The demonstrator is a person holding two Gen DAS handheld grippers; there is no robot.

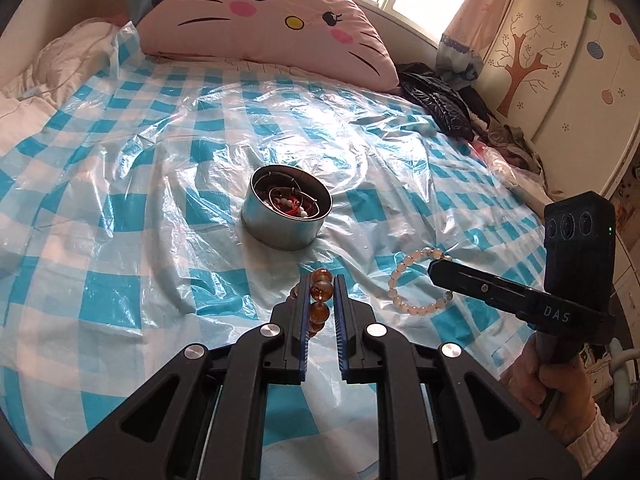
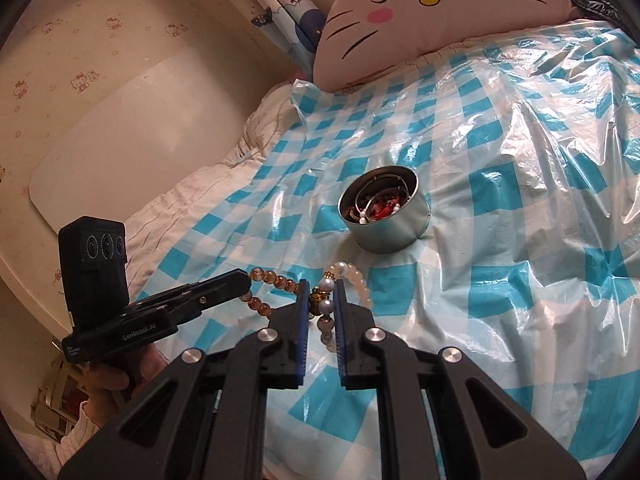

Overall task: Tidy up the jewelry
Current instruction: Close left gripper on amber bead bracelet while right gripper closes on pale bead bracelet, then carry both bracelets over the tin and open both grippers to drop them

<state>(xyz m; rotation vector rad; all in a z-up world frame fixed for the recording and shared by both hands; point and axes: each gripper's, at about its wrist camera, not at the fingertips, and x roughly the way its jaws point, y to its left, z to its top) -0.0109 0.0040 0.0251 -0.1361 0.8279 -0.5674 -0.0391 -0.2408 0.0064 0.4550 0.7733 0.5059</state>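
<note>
tin (image 1: 280, 228) contents tangled (unclear), wardrobe (image 1: 560, 60) cropped

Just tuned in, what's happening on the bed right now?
A person is sorting jewelry with a tool in each hand. The left tool is shut on an amber bracelet; the right tool is shut on a pale bracelet. Both bracelets are pinched above the checkered sheet, short of the tin, which already holds other pieces.

Left wrist view: tin (image 1: 286, 216) sits mid-frame on the sheet (image 1: 160, 160) covering the bed, bangles and beads inside. Cat pillow (image 1: 264, 12) behind it, top centre. Dark clothes (image 1: 436, 100) upper right. Left gripper (image 1: 323, 280) lower centre, bead bracelet (image 1: 321, 292) between its jaws. Right gripper (image 1: 436, 270) at right, pale bracelet (image 1: 404, 276) at its tip.
</note>
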